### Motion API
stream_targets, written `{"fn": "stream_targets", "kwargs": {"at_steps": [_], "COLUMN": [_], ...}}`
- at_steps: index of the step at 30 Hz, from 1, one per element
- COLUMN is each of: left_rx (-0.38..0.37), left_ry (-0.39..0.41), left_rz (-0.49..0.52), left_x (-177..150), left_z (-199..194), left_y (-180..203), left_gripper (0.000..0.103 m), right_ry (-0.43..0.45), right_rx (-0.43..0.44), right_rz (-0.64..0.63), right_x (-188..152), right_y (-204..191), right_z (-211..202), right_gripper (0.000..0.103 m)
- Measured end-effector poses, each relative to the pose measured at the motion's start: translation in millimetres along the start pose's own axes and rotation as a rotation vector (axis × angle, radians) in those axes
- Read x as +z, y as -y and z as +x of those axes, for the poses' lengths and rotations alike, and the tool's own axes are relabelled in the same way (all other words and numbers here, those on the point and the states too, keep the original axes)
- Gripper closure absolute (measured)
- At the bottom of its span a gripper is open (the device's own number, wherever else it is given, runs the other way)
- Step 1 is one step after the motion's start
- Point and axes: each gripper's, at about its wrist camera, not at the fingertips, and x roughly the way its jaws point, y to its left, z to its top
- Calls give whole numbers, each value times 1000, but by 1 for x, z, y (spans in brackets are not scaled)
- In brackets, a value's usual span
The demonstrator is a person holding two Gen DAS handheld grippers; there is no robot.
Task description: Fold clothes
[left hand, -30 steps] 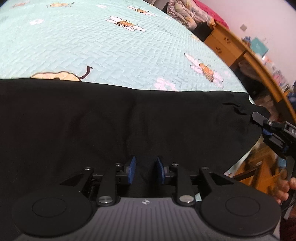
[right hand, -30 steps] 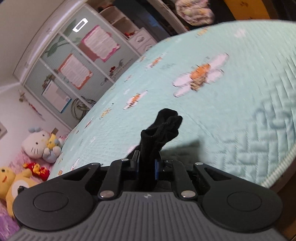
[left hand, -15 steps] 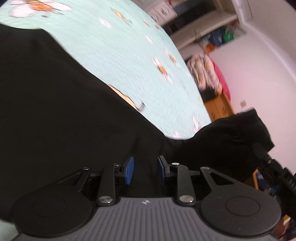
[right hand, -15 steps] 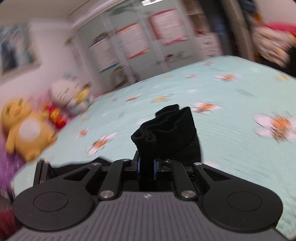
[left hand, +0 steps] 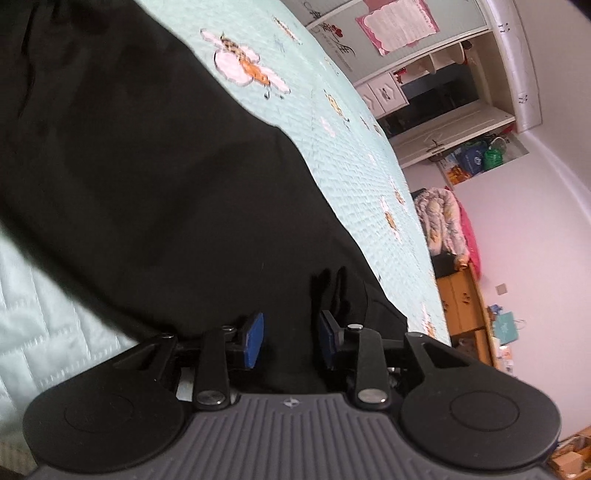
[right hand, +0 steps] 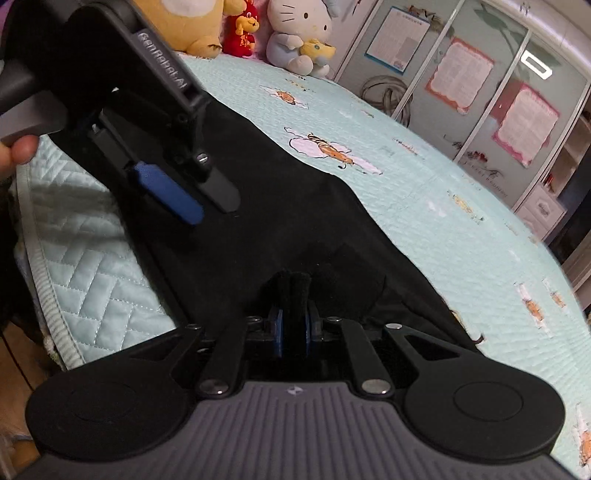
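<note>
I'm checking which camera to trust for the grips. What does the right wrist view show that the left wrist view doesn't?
Only the right wrist view shows the left gripper from outside, the plush toys at the bed's far end, and the right gripper pinching a bunched fold. Only the left wrist view shows the wooden dresser, a bundled quilt, and cloth between its own parted pads. Both show the black garment on the mint bedspread.

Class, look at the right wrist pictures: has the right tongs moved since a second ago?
Yes. The right tongs, shut on the black garment, swung left: against the fixed bed, the plush toys now sit ahead, with the left tongs close.
</note>
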Motion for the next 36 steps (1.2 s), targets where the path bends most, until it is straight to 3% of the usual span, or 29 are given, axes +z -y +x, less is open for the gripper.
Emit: {"fn": "stream_targets", "kwargs": {"at_steps": [4, 6, 8, 10, 14, 18, 23, 28, 30, 31, 32, 33, 36], "left_rx": [-42, -54, -55, -50, -42, -51, -7, 41, 51, 56, 62, 67, 81], "left_ry": [-16, -19, -20, -16, -18, -44, -83, -96, -97, -98, -99, -99, -99], "left_rz": [-2, -12, -23, -34, -31, 9, 25, 62, 80, 89, 98, 107, 139], "left_x": [-3, -4, -3, -2, -4, -5, -6, -6, -6, -6, -6, -6, -6], "left_z": [5, 6, 6, 6, 4, 17, 39, 54, 57, 59, 61, 63, 68], "left_y": [0, 0, -1, -2, 1, 20, 42, 53, 56, 58, 59, 61, 67], "left_gripper": [68, 67, 66, 65, 63, 63, 52, 50, 53, 60, 82, 91, 92], "right_ry": [21, 45, 64, 96, 124, 100, 39, 18, 14, 9, 5, 2, -9], "right_rx": [-5, -12, 58, 155, 284, 237, 152, 118, 115, 113, 109, 107, 103], "right_rz": [46, 63, 112, 176, 353, 516, 491, 563, 655, 712, 767, 811, 930], "right_x": [4, 6, 2, -3, -17, -38, -67, -104, -120, -130, -139, -147, -169], "right_y": [7, 8, 9, 14, 43, 89, 116, 133, 145, 151, 157, 161, 171], "right_z": [-9, -15, -19, -27, -49, -65, -81, -105, -110, -111, -112, -113, -116], "right_gripper": [93, 88, 67, 56, 56, 56, 56, 56, 56, 56, 56, 56, 56]}}
